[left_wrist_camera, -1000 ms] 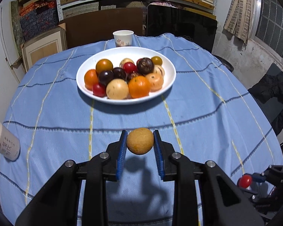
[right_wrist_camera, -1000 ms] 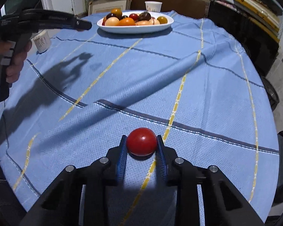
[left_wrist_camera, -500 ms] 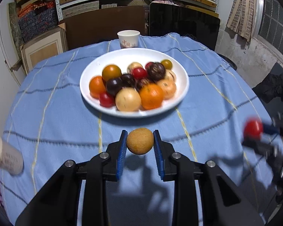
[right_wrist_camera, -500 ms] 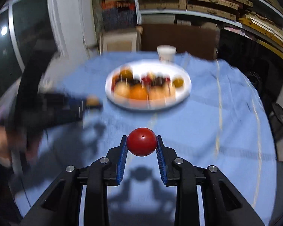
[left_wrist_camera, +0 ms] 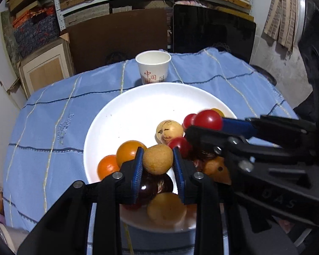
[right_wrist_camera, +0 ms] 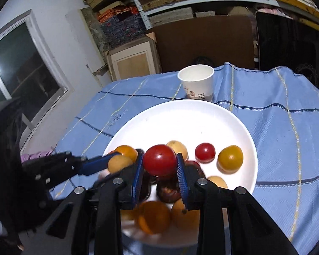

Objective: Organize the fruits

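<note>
A white plate [left_wrist_camera: 151, 106] of mixed fruits stands on the blue cloth. My left gripper [left_wrist_camera: 158, 149] is shut on a tan round fruit [left_wrist_camera: 158, 159] just above the pile at the plate's near side. From the right comes my right gripper [left_wrist_camera: 201, 125] with a red tomato [left_wrist_camera: 208, 120] at its tip. In the right wrist view the right gripper [right_wrist_camera: 159, 155] has the red tomato [right_wrist_camera: 159, 163] between its blue pads above the plate [right_wrist_camera: 180, 123]; its jaws are opening while the pads still touch the tomato. The left gripper [right_wrist_camera: 114, 161] with the tan fruit [right_wrist_camera: 119, 164] is at the left.
A white paper cup [left_wrist_camera: 153, 68] stands just behind the plate on the blue tablecloth [left_wrist_camera: 53, 131]. Behind the table are brown boards, a dark panel and shelves of stacked boxes. The plate's far half is bare.
Both grippers moved forward from over the cloth to over the plate, each carrying its fruit. The right gripper swung in beside the left one.
</note>
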`<state>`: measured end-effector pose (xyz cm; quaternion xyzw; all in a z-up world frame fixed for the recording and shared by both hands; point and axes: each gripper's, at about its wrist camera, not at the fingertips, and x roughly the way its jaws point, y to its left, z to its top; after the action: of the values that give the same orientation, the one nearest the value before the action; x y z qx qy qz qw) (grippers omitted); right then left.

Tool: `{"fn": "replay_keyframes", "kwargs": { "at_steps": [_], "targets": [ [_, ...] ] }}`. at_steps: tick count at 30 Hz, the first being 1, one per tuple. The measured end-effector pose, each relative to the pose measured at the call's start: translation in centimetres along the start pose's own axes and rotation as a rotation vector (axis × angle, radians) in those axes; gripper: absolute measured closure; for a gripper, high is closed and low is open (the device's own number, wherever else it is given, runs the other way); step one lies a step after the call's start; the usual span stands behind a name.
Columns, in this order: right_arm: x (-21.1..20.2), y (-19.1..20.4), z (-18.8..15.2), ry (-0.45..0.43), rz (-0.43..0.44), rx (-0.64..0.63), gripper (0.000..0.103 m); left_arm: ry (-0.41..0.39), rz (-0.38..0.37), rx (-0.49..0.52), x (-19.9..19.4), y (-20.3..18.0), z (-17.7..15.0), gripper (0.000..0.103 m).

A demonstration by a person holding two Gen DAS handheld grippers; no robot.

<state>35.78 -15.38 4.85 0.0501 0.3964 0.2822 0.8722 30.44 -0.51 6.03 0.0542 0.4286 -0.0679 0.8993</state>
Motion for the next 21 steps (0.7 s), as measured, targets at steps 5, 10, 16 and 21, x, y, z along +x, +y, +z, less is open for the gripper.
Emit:
{"fn": "replay_keyframes", "kwargs": {
  "at_steps": [5, 10, 16, 21],
  "targets": [
    [-1.0, -0.6, -0.3, -0.033, 0.004, 0.029, 0.037, -0.048, 0.104, 0.056, -0.6, -1.6, -0.1, 0.027],
    [-3.4, -0.5, -2.1, -0.04, -0.009, 0.022, 0.037, -0.036, 0.11, 0.049, -2.2, -2.1, -1.3, 0.026],
    [-8.1, -1.0, -5.8, -0.108, -0.099, 0.093, 0.024, -0.041, 0.124, 0.017, -5.3, -2.9, -5.3, 0.009],
    [-11.7, 0.7, -9.8, -0.161, -0.202, 0.046, 0.007, -0.02, 0.116, -0.016, -8.0, -3.6, -9.2, 0.006]
  ]
}}
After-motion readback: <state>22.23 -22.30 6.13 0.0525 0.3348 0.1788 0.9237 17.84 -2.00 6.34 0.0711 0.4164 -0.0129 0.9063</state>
